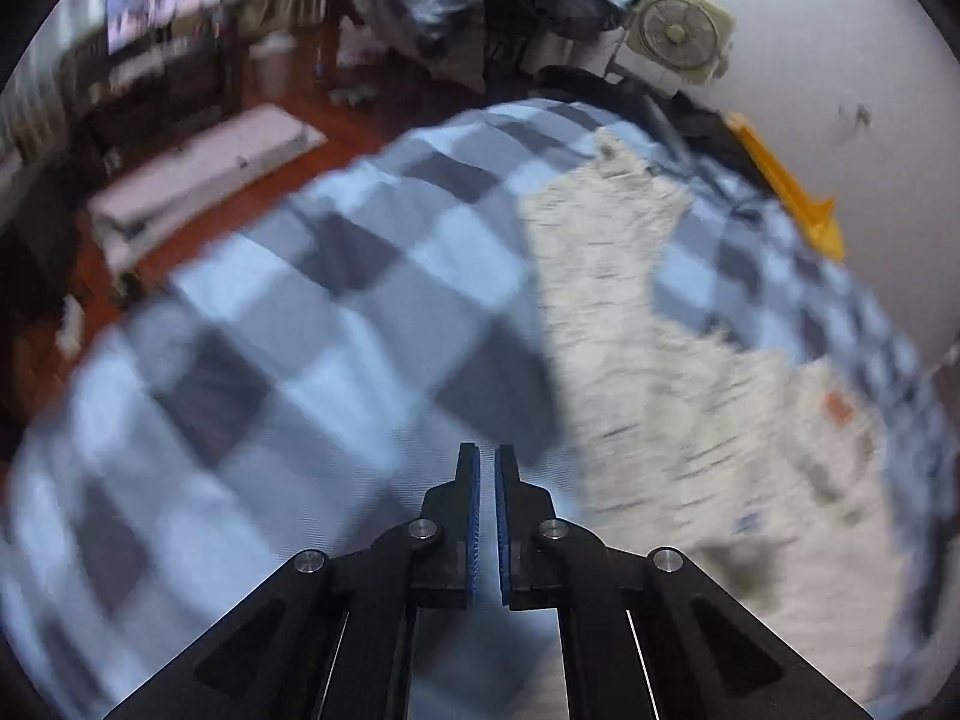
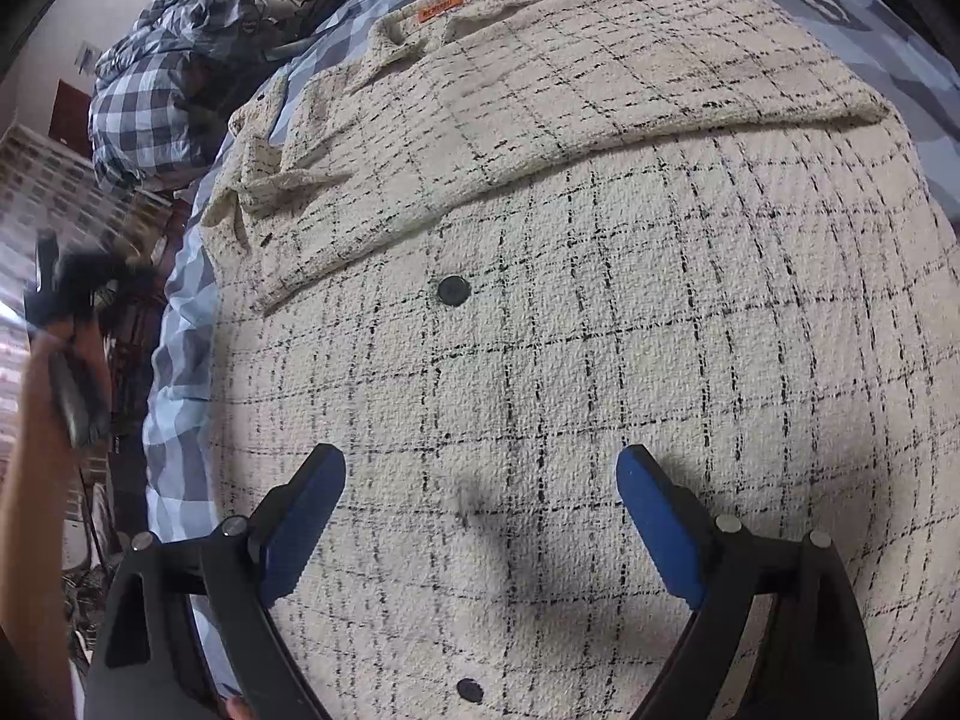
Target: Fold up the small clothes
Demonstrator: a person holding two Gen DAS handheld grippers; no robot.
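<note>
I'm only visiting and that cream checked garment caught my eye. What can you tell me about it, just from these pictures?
The cream woven shirt with thin black check lines looks nubbly, like tweed. It lies spread flat on the blue-and-grey checked bedcover, collar away from the camera, with an orange label at the neck and dark round buttons down the front. One sleeve is folded across the chest. The open right claw hangs just over it, gripping nothing.

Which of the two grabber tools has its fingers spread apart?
The right gripper: its blue fingers stand wide apart over the cream checked jacket. The left gripper has its fingers closed together, gripping nothing.
</note>
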